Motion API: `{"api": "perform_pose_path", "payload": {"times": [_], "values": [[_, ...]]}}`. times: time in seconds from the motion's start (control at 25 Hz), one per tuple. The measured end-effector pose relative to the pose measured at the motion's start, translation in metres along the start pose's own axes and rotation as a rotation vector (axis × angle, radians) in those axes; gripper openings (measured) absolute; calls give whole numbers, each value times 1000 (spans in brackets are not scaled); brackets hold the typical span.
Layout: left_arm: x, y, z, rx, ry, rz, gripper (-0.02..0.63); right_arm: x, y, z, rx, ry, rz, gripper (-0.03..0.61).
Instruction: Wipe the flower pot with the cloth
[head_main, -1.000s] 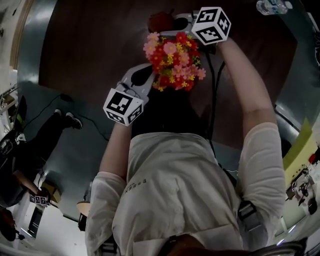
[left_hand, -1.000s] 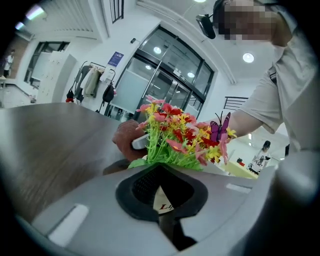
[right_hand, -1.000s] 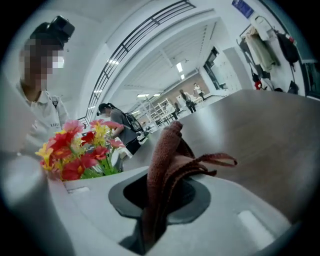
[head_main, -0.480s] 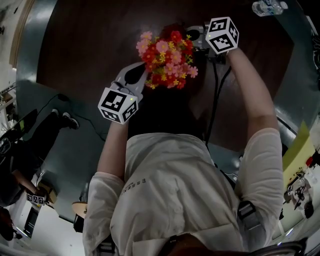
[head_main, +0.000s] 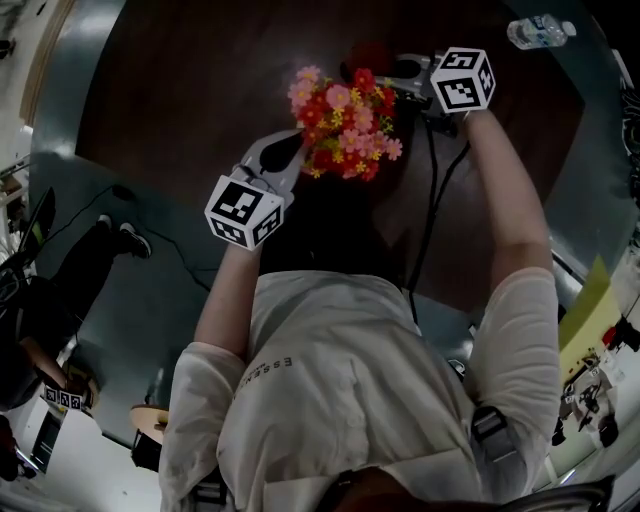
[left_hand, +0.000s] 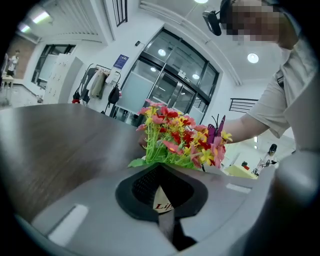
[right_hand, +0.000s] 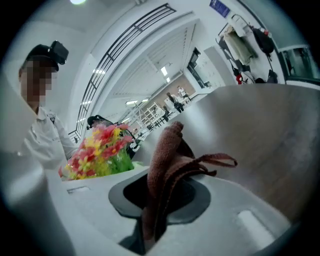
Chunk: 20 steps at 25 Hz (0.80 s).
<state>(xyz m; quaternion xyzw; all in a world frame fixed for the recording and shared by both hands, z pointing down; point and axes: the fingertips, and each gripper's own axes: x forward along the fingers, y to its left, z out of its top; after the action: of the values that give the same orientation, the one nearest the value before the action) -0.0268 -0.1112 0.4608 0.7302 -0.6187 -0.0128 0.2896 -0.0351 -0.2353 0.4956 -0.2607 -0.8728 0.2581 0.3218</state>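
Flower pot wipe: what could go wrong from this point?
1. The left gripper pinches only a thin pale lettered edge below the flowers; wiping pressure might twist it free or tip the arrangement.
2. The cloth in the right gripper trails a loose loop that could snag the petals.

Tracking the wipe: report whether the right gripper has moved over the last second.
Yes. The right gripper has shifted rightward in the head view, nearer the water bottle.
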Motion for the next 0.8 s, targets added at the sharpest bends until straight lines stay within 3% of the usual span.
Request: {"api": "perform_pose_path", "payload": {"times": [0.2, 0.48, 0.8], "values": [[-4, 0, -6, -8, 15, 8, 14, 37, -2, 36, 28, -70, 49, 52], [-3, 1, -7, -22, -6, 21, 14, 78, 22, 23, 43, 79, 213, 52], [-4, 4, -6, -2, 3, 34, 14, 44, 16, -6, 118, 126, 190, 52]]}}
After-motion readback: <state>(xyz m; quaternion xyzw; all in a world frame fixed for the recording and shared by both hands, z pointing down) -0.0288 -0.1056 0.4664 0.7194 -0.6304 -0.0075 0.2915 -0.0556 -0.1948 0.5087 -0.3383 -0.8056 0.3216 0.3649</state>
